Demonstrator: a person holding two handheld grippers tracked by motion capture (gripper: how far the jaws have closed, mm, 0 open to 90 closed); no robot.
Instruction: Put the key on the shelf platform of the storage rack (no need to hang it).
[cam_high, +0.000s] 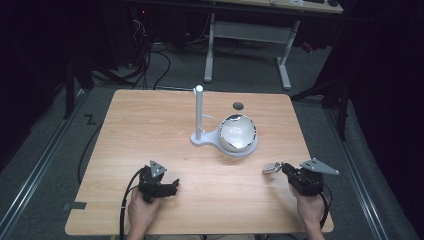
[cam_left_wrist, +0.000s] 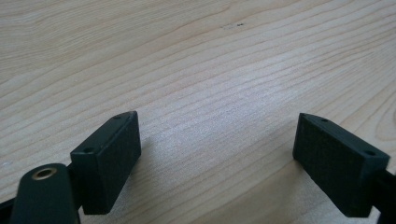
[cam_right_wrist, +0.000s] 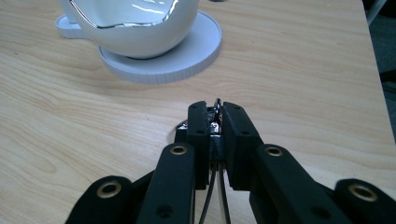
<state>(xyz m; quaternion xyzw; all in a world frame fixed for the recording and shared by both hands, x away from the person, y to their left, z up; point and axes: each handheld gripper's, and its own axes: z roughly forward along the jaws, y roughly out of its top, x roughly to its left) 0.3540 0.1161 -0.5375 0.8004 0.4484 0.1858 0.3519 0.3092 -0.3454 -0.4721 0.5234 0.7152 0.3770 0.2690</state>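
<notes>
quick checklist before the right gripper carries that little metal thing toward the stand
1. Right gripper shut on the small metal piece: ok.
2. Exactly what the piece is and how deep it sits in the jaws: cannot tell.
3. Left gripper open, holding nothing, low over the table: ok.
4. White bowl seated on the round base: ok.
5. White post upright: ok.
6. Bare table between the right gripper and the base: ok.

Light wood table (cam_high: 150, 120) on grey carpet floor (cam_high: 45, 150), room dark w/ dim surroundings. Beyond the table's far edge: white-legged desk (cam_high: 285, 55); black cables (cam_high: 150, 65) to its left.
</notes>
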